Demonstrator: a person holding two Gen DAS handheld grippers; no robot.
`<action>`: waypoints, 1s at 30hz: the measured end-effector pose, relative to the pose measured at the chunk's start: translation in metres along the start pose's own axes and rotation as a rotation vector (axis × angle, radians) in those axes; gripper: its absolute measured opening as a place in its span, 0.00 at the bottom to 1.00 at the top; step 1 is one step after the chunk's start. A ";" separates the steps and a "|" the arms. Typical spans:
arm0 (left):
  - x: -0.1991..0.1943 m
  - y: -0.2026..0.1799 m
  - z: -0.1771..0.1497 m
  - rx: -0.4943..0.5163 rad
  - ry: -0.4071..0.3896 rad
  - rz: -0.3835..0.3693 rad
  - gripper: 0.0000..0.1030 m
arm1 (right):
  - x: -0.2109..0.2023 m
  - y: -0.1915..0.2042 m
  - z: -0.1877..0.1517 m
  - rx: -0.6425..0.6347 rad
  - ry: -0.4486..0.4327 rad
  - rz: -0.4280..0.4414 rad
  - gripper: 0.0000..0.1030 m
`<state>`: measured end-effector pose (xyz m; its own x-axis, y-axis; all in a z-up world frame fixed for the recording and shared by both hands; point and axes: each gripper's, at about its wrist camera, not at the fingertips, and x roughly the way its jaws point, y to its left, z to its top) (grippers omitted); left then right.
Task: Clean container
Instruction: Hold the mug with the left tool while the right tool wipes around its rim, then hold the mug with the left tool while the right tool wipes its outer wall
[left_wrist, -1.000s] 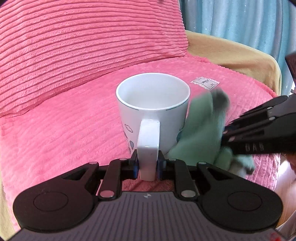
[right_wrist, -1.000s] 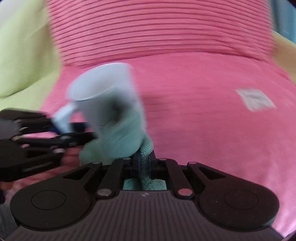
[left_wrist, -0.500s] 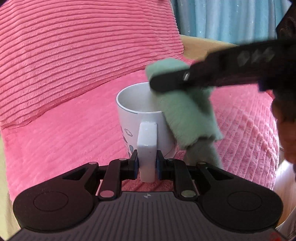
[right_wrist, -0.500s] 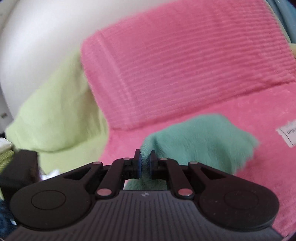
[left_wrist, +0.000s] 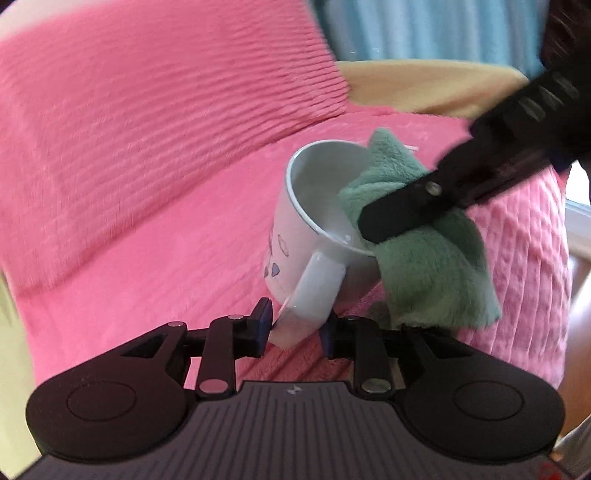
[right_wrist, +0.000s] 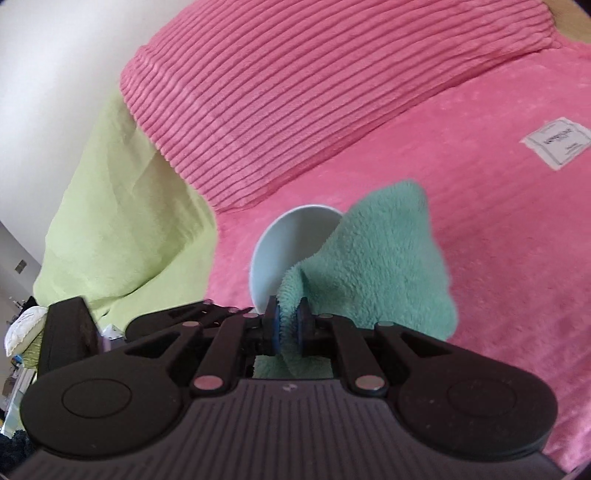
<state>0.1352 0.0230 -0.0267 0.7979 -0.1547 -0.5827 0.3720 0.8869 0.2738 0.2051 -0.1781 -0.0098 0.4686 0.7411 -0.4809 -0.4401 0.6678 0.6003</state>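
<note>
Two grippers busy: left gripper (left_wrist: 295, 326) clamps handle of white mug (left_wrist: 317, 206), mug tilted above pink blanket (left_wrist: 166, 240). Right gripper (right_wrist: 289, 326) pinches green cloth (right_wrist: 373, 258), cloth pressed over mug rim, partly inside.

The left black two-finger gripper (left_wrist: 295, 326) points forward and level, its blue-padded fingers (left_wrist: 263, 322) closed against the two sides of a white ceramic mug's handle (left_wrist: 312, 295). The right black two-finger gripper (right_wrist: 289, 326) reaches in from the right, angled downward, its jaws pinched tight on a fluffy green cloth (right_wrist: 376, 258).
</note>
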 end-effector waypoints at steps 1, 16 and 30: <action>-0.001 -0.005 0.000 0.036 -0.013 0.014 0.28 | -0.002 0.001 0.001 -0.017 -0.007 -0.009 0.07; 0.008 0.018 -0.001 -0.025 -0.050 -0.020 0.21 | 0.045 0.021 0.021 -0.079 -0.104 0.154 0.08; 0.008 0.014 -0.005 -0.009 -0.055 -0.008 0.22 | 0.074 0.041 0.041 -0.319 -0.147 0.048 0.02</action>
<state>0.1444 0.0358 -0.0310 0.8197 -0.1851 -0.5421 0.3743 0.8895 0.2622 0.2532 -0.0988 0.0051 0.5363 0.7697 -0.3462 -0.6704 0.6377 0.3793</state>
